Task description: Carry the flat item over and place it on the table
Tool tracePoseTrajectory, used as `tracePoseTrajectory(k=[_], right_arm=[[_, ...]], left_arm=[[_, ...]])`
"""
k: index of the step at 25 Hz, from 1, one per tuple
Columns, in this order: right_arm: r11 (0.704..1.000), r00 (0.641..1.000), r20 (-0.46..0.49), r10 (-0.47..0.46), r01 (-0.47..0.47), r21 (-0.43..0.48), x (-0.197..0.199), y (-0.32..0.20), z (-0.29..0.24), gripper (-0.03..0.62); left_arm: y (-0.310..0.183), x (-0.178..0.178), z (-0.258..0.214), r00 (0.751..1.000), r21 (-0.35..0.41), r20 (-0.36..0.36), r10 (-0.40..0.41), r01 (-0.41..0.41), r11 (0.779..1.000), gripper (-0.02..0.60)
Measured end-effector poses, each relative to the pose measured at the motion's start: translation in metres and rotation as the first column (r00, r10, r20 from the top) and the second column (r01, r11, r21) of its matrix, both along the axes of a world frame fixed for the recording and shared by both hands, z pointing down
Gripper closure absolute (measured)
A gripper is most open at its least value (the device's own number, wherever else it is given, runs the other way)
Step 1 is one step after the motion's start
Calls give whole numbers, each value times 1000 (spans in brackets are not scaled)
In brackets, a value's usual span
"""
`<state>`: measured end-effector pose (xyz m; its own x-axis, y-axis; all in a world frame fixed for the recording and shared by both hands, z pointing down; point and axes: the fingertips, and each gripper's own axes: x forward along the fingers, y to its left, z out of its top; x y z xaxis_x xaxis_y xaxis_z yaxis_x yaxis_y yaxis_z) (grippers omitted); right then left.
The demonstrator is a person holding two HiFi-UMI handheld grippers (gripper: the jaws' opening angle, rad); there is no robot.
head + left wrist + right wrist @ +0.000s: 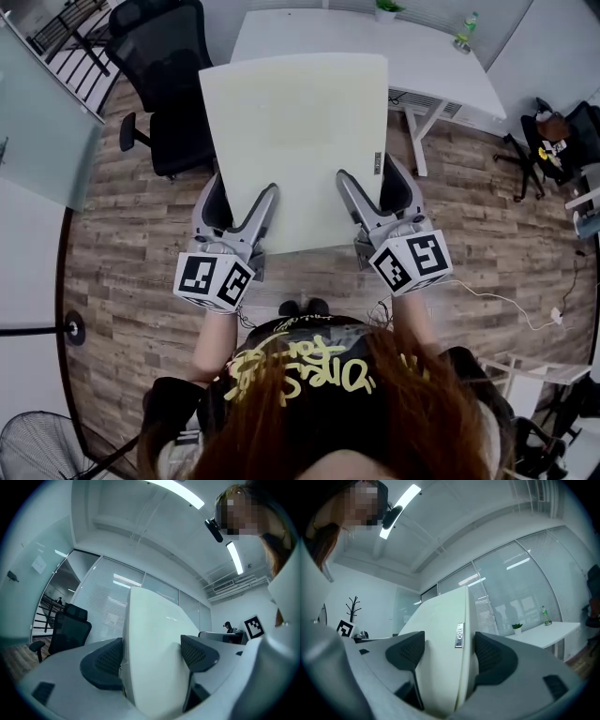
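Over the floor (122, 262), short of the counter (436, 70) | left gripper (239, 202) and right gripper (373, 187) both clamp the board (295, 131) | lifted, not yet placed

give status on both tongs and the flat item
Left tongs and right tongs both clamped on flat white panel, near edge. Panel held up, not yet on white table. Black office chair beside table, probably clear.

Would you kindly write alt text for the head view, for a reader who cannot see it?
From above, a person holds a pale flat panel, the left gripper and right gripper each clamped on its near edge. A white table stands just beyond, a black office chair at left, on a wood floor.
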<state>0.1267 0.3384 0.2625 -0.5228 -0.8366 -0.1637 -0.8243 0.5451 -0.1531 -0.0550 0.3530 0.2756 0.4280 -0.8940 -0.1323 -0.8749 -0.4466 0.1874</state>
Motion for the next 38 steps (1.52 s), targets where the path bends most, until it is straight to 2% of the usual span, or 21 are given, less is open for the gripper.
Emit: tracePoseTrajectory(k=[11, 24, 38], right_arm=[[998, 998, 11, -58, 58, 1, 24, -8, 1, 255], [996, 996, 26, -88, 89, -9, 16, -13, 9, 255], [998, 998, 32, -61, 61, -14, -4, -67, 15, 255]], left_arm=[[2, 24, -1, 999, 7, 8, -52, 52, 999, 193], [2, 17, 7, 996, 3, 11, -85, 85, 996, 193], [-58, -5, 13, 999, 3, 7, -52, 51, 999, 193]])
